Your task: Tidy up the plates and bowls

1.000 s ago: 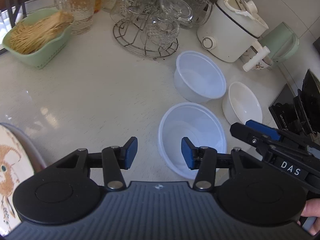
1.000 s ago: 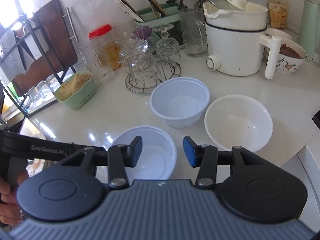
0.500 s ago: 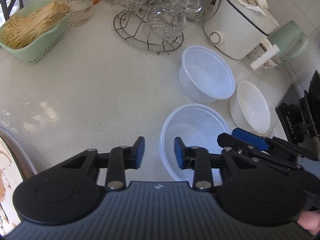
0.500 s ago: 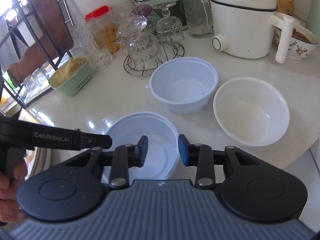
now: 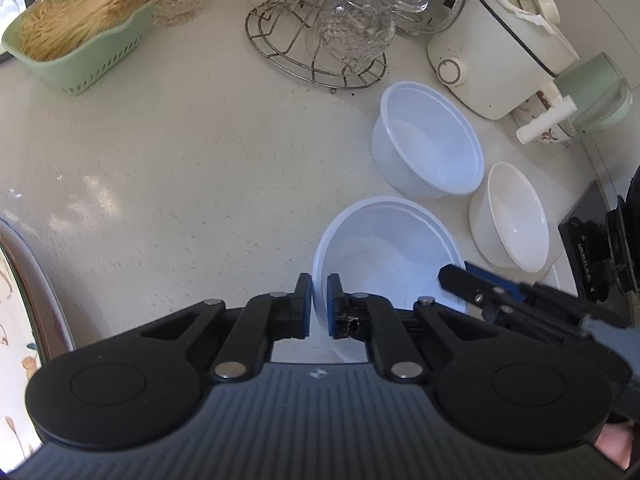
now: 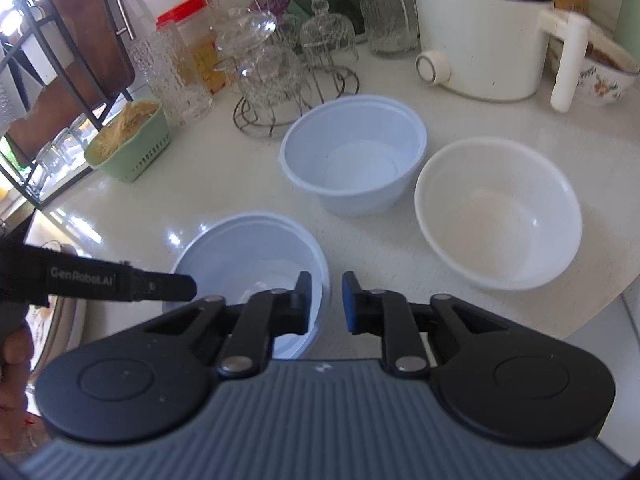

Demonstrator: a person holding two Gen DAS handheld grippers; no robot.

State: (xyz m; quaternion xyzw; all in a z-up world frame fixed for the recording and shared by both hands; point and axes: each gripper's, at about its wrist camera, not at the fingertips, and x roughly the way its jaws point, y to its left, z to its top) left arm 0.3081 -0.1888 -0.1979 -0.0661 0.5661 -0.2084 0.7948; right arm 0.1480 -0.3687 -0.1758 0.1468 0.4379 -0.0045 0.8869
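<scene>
Gripping the near bowl (image 5: 384,256) by its rim, the left gripper (image 5: 319,305) has its jaws clenched on the thin plastic wall. The right gripper (image 6: 326,302) straddles the opposite rim of that same bowl, jaws closing with the wall between them; whether the pads press on it yet I cannot tell.

Only the left wrist view shows a patterned plate (image 5: 16,312) at the worktop (image 5: 180,168) edge, left of the near bowl. Only the right wrist view shows a red-lidded jar (image 6: 192,40), a dark rack (image 6: 48,80) and a floral bowl (image 6: 604,76) with something brown in it.

Beyond the near bowl stands a second plastic bowl (image 6: 352,160), with a white bowl (image 6: 498,212) just beside it; all three are empty. A green basket (image 5: 80,40) holds pale sticks, far left of the second bowl. Glasses hang on a wire stand (image 5: 320,60) behind it, next to a white cooker (image 5: 496,52).
</scene>
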